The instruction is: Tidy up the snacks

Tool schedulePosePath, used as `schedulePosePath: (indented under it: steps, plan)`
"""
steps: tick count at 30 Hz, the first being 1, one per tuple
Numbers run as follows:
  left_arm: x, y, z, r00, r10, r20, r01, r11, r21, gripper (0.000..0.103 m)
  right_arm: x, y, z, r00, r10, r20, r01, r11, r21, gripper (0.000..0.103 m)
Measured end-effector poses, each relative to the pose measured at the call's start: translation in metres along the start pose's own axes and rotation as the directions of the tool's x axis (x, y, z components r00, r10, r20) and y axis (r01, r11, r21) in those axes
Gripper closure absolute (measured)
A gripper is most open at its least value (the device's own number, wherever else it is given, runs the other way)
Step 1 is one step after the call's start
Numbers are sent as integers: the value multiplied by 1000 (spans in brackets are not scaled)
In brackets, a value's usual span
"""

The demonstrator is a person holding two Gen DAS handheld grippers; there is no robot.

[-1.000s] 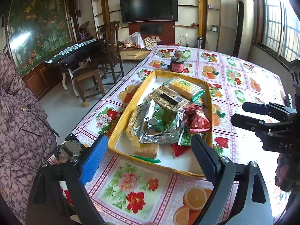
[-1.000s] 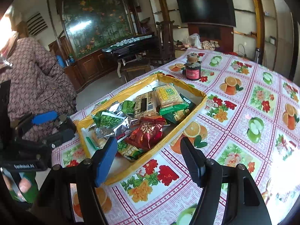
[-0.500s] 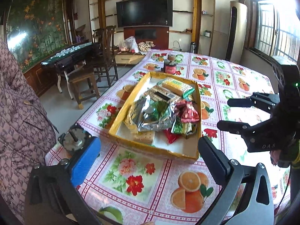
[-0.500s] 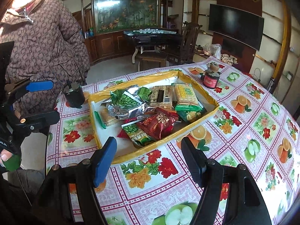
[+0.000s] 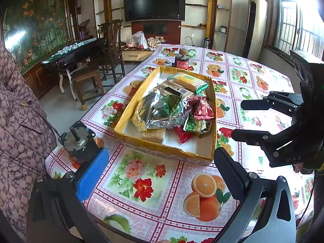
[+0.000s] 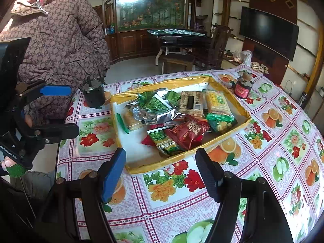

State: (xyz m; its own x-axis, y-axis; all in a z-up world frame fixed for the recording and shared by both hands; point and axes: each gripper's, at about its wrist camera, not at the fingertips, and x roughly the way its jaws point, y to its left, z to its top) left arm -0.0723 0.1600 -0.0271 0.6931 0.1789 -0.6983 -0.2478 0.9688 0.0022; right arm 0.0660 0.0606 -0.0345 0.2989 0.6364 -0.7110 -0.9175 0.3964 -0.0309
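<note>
All the snacks (image 6: 172, 117) lie piled in the yellow tray (image 6: 228, 135) on the desk (image 6: 273, 141), so sorting looks either done or waiting, with the left gripper (image 5: 160, 174) and right gripper (image 6: 160, 174) wide open, holding nothing.

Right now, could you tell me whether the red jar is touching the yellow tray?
Apart. In the right wrist view, a strip of tablecloth shows between the red jar and the yellow tray; the left wrist view hides that gap.
</note>
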Motion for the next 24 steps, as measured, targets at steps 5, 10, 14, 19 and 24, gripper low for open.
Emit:
schedulePosePath:
  steps: [5,10,14,19,24]
  plan:
    - [4,1,-2,1000,19,-13,-19,1000,4,0,4,3,-1,1000,11,-5,-11,1000,-13,32]
    - [5,4,-2,1000,25,-11,-25,1000,1,0,9,4,1,1000,16,-9,-16,1000,-16,32]
    - [7,6,-2,999,35,-11,-35,999,-3,0,13,4,2,1000,17,-17,-18,1000,-23,32]
    - [9,8,-3,996,88,8,-88,996,-7,1,16,2,3,1000,15,-24,-16,1000,-25,32]
    - [8,6,-1,996,92,18,-92,996,7,2,15,-1,2,1000,19,-21,-19,1000,-10,32]
